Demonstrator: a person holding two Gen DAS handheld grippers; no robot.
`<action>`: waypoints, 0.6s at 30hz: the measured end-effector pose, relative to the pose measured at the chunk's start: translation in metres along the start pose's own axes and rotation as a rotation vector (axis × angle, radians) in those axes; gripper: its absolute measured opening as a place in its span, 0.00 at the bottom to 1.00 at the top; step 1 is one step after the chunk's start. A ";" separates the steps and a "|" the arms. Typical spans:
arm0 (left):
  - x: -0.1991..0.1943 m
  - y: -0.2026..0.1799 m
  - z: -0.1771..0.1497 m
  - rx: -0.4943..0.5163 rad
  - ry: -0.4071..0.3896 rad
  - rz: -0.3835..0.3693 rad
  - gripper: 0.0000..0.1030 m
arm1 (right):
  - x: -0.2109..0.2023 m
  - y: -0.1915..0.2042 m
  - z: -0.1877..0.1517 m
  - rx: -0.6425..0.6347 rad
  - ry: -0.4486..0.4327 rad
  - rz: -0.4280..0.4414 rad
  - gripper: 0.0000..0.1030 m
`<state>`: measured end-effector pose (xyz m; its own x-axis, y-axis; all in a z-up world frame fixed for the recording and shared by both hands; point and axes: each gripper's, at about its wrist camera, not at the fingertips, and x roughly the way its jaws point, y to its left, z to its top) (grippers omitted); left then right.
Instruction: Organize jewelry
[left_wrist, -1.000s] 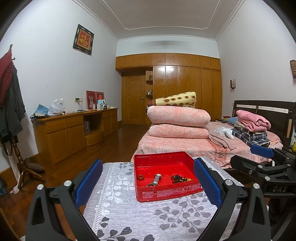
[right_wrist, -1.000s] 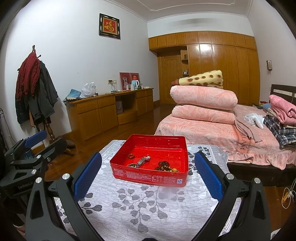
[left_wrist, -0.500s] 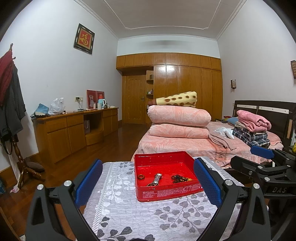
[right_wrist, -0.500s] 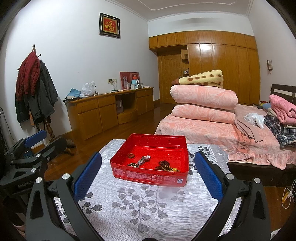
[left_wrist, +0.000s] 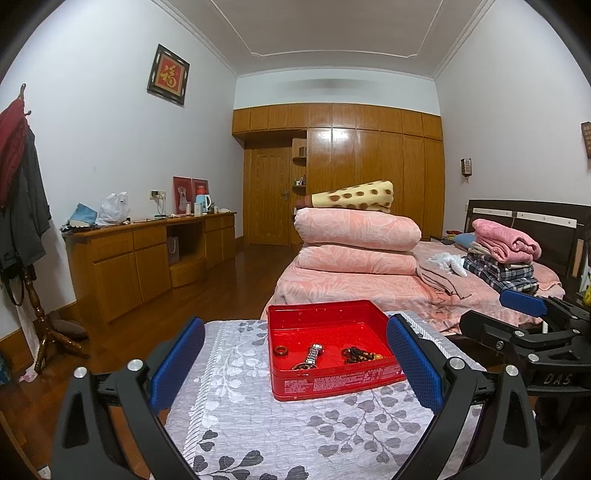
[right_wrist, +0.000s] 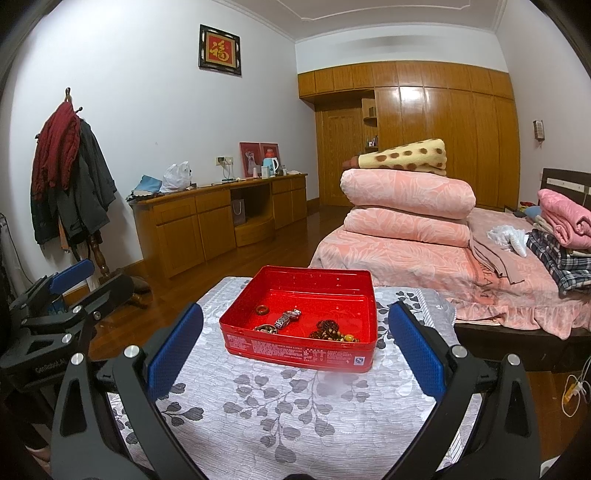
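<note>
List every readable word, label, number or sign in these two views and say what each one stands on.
"福": gold character on the red framed picture on the wall.
"DAS": on the body of the right hand-held gripper; only these letters show.
"GenRobot.AI": on the body of the left hand-held gripper; small, my best reading.
"DREAM": on the pink bedspread; tentative.
Front of the red tin: white print, too small to read.
</note>
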<state>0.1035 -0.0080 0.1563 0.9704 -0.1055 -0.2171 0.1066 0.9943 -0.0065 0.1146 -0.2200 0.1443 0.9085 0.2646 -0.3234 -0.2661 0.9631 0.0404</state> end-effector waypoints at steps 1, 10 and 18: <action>0.000 0.000 0.000 0.000 0.001 0.000 0.94 | 0.000 0.000 0.000 0.000 0.000 0.000 0.94; 0.000 -0.003 0.000 0.005 0.002 0.002 0.94 | 0.000 0.000 0.000 0.000 0.000 0.000 0.94; 0.001 -0.003 0.000 0.006 0.003 0.003 0.94 | 0.000 0.000 0.000 0.001 0.002 -0.001 0.94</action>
<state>0.1040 -0.0108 0.1562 0.9701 -0.1021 -0.2203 0.1048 0.9945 0.0003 0.1146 -0.2195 0.1448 0.9082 0.2640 -0.3249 -0.2653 0.9633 0.0411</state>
